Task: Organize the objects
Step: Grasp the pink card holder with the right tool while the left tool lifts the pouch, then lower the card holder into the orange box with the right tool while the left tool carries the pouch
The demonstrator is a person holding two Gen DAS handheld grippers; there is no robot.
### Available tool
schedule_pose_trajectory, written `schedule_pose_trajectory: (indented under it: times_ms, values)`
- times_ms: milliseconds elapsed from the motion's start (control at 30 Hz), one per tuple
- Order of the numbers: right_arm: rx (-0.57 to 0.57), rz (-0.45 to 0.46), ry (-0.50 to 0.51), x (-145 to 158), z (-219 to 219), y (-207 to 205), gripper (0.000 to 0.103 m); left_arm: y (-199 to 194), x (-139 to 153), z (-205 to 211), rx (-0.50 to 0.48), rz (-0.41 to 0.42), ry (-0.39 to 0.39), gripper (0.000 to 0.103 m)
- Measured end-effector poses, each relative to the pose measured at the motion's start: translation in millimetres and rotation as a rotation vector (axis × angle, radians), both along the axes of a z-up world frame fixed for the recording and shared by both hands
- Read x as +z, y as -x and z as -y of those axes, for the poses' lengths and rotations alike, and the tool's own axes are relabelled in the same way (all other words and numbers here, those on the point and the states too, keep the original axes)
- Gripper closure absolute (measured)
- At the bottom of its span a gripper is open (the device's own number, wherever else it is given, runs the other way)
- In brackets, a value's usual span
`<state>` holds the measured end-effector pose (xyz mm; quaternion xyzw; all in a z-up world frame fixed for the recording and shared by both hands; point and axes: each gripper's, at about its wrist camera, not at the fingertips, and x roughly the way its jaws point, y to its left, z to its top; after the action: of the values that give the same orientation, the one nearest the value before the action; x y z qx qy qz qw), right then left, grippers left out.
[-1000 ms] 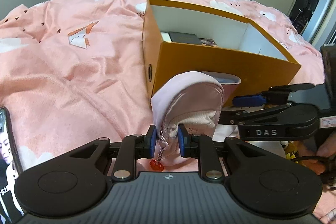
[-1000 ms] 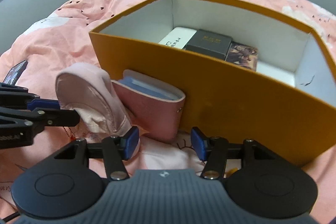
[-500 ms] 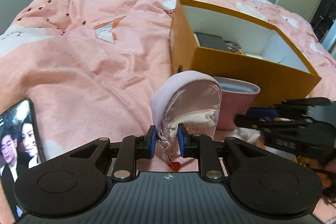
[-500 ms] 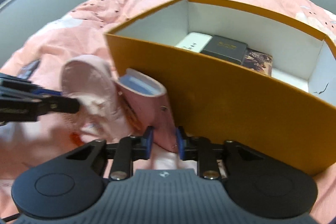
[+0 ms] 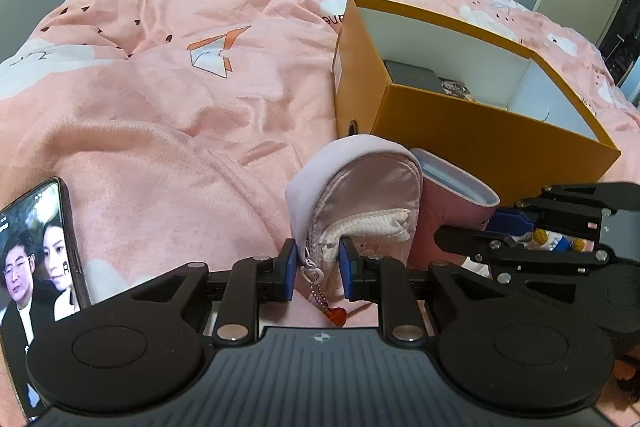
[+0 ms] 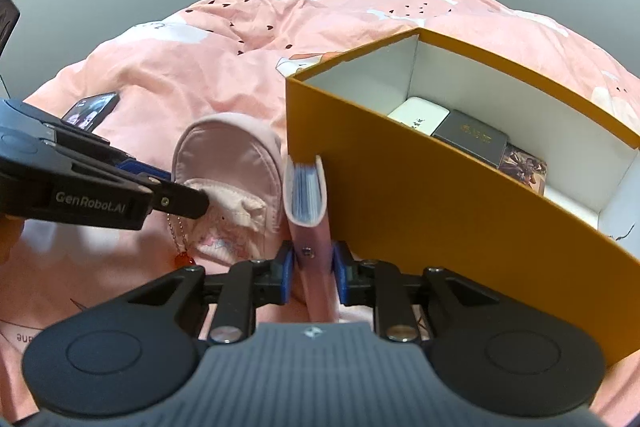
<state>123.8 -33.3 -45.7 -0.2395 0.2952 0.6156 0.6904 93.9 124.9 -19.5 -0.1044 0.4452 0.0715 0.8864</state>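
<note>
Box floor mostly hidden behind the orange box (image 6: 460, 195) near wall, left gripper (image 5: 318, 269) pinches the pale pink zip pouch (image 5: 360, 195), jaws easing open, right gripper (image 6: 310, 269) clamps the upright pink card holder (image 6: 306, 195) beside that wall on the bedspread (image 5: 160, 115).

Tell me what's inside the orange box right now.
Inside the orange box: a white flat box, a dark box and a picture-printed item side by side. The near wall hides the floor closest to the camera.
</note>
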Motion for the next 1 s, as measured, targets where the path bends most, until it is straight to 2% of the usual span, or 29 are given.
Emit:
schedule_pose_trajectory:
  times_ms: [367,467,633,833,1000]
  values:
    - [-0.095,-0.050,-0.076,19.7,20.9,-5.8,0.082,-6.6,-11.4,-6.4,0.023,0.045,0.030,0.070]
    - [-0.117,-0.056,-0.092,24.8,25.0,-5.4,0.082,-2.7,-9.3,-9.7,0.029,0.058,0.049,0.077]
    - [-0.147,-0.081,-0.136,43.7,37.6,-6.4,0.083,11.0,10.0,-0.7,0.000,0.116,0.015,0.081]
    - [-0.201,-0.117,-0.183,72.4,53.2,-17.1,0.084,25.3,41.3,13.1,-0.062,0.194,0.014,0.082]
    - [-0.238,-0.173,-0.211,95.1,62.1,-31.8,0.084,25.1,64.9,17.2,-0.114,0.232,0.059,0.083]
